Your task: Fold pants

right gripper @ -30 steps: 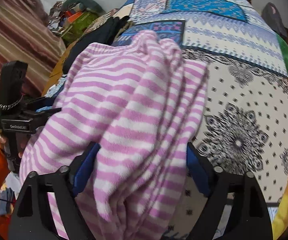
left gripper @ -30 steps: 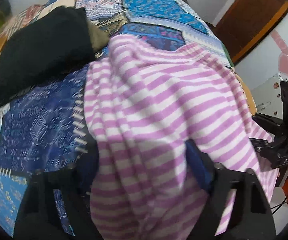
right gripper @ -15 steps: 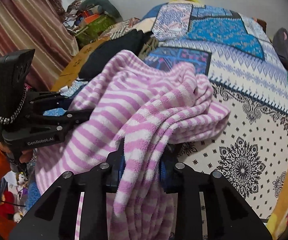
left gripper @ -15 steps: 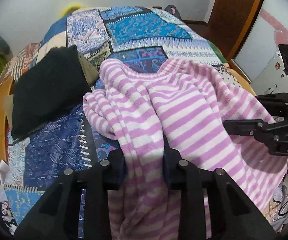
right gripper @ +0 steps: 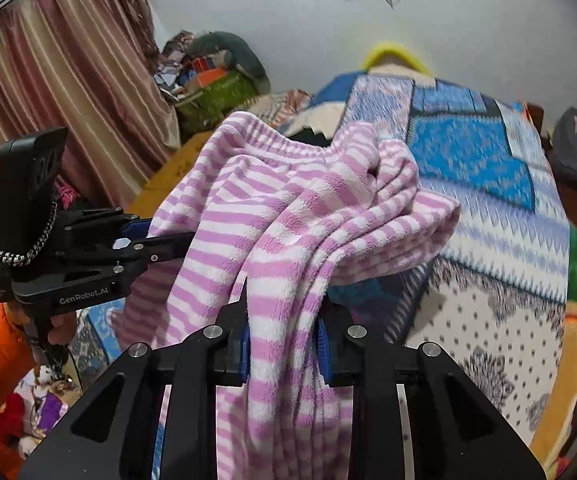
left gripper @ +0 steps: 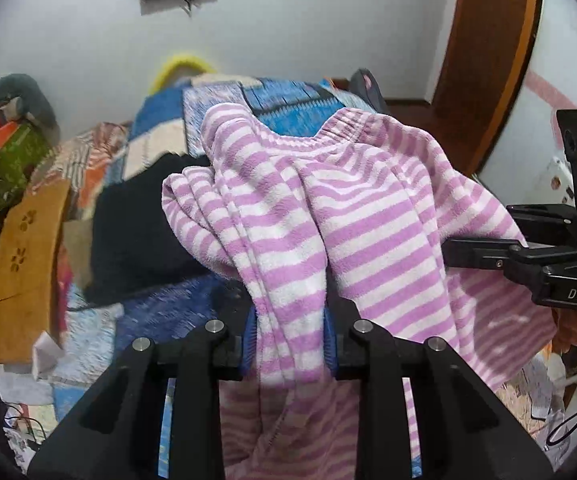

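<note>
The left gripper (left gripper: pixel 288 334) jaws are clamping a bunched fold of the pink-and-white striped fleece pants (left gripper: pixel 328 216), and the right gripper (right gripper: pixel 282 346) jaws are pinching another fold, holding the garment draped above the blue patchwork bedspread (right gripper: pixel 468 152), beside a black folded cloth (left gripper: pixel 136 228).

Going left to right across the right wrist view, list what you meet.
Striped curtain → left gripper, seen from the side → pink striped pants → patchwork bedspread → dark bag at the far right edge.
</note>
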Motion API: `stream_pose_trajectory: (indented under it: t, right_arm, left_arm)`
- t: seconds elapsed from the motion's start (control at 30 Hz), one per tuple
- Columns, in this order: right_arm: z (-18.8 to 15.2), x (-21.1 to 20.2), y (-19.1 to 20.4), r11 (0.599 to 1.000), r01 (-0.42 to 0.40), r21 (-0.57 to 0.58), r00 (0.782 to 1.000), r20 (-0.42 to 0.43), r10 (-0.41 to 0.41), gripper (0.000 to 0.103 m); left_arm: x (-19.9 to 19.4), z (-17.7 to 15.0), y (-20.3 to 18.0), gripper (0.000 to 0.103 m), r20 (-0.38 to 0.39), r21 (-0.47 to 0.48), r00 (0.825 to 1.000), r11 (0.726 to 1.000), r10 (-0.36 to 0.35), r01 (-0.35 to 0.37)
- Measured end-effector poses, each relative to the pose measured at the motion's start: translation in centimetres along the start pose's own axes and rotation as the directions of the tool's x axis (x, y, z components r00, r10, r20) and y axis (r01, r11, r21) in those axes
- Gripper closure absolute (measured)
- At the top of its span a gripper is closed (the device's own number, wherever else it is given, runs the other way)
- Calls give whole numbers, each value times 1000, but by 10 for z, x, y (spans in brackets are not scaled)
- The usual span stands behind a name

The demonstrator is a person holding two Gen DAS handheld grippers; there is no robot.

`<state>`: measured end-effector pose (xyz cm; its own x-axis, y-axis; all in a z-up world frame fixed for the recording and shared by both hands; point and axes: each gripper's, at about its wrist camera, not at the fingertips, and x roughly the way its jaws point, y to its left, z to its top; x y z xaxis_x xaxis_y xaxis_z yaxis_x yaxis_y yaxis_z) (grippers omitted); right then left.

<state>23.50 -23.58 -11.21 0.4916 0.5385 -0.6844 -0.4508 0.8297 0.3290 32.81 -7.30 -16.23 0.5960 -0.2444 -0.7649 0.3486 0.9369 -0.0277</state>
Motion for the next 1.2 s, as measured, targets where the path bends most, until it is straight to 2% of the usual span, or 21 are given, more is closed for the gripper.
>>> stream_pose_trajectory:
  t: [0.27,0.43,0.6,0.73,0.8,0.87,0.9,0.93,1.0,1.07,1.1,1.2]
  right_arm:
    - [46,17,18,998,-6,-60,998,61,10,81]
    - [76,38,23,996,-6,-92,997,76,13,81]
    - [105,66,22,996,-19,-93,996,83,27,81]
    - [127,92,23,995,-22,-96,995,96,32,81]
    - [136,104,24,995,-39,-89,994,98,48,84]
    - [143,121,28,994,-44,-97,995,87,52,90]
    - [143,132,31,993,-19,-113,996,81,28,94]
    - [141,148,31,992,13,-129,998,58,-5,94]
    - [135,172,20,996,-1,-87,1000,-9,1,94]
    - [127,182,9,998,-4,-66,999,-46,1,94]
    - [119,185,2,997,23,-73,998,-57,-28,94]
    - [111,179,-11,997,42,-60,997,-59,-45,94]
  left_arm:
    - [-17,33,47,76,78,-45,996,998,48,-44]
    - [-13,56,85,77,106,-84,991,994,83,-74]
    - [3,84,128,80,103,-114,986,986,134,-122]
    - [7,102,154,97,154,-102,976,985,153,-139]
    - [10,111,165,97,178,-108,975,987,136,-118]
    - [25,116,175,97,154,-111,979,987,135,-119]
    - [36,116,180,97,134,-114,979,984,151,-136]
    - [53,110,186,97,107,-113,982,983,157,-145]
    - [74,99,193,97,68,-124,984,980,166,-157]
    - [95,81,200,95,20,-130,985,978,170,-166]
    - [104,72,203,94,-3,-123,986,978,168,-167]
    - [126,50,205,74,-56,-104,984,980,168,-173]
